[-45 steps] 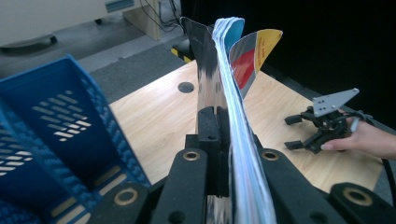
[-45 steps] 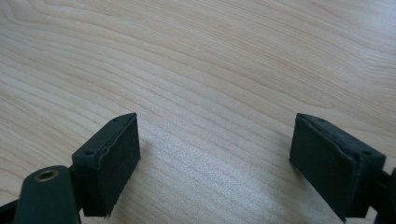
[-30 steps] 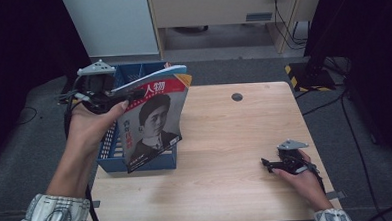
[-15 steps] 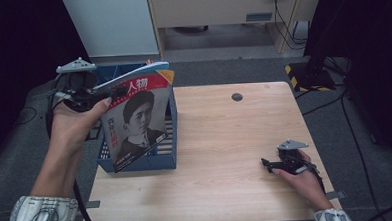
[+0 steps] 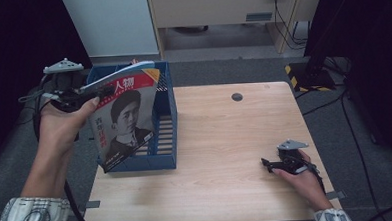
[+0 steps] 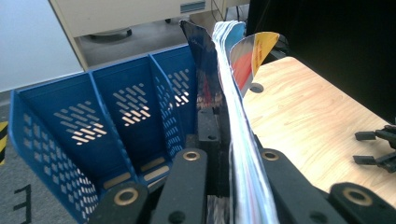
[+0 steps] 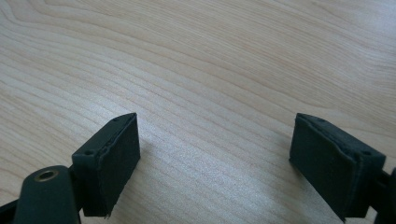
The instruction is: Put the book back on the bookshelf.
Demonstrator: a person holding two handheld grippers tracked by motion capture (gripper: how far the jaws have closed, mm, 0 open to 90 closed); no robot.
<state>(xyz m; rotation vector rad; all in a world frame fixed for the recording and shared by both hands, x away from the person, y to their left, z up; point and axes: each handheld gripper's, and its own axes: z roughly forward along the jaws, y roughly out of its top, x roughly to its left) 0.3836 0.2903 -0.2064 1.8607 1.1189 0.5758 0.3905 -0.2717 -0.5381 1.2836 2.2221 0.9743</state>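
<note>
Over the left edge of the table [image 5: 225,139], your left gripper [image 5: 85,95] is clenched on the top edge of the magazine [image 5: 126,116], which hangs with its portrait cover facing you in front of the blue file rack [image 5: 165,117]. Compared with a second ago, you have carried the magazine leftward and a touch higher, so it now sits across the rack's left slots rather than its right side. My reading is that you are lining it up with a slot before lowering it, and that the insertion itself has not yet begun. From the left gripper view, the pages [image 6: 238,140] run edge-on between the jaws, and the rack's compartments [image 6: 116,112] behind them look empty, with light showing through the perforated far wall. Whether the magazine's bottom edge is already inside a slot I cannot tell. Your right gripper [image 5: 269,163] rests on the near right of the table, released, with bare wood between its pads [image 7: 109,158].
</note>
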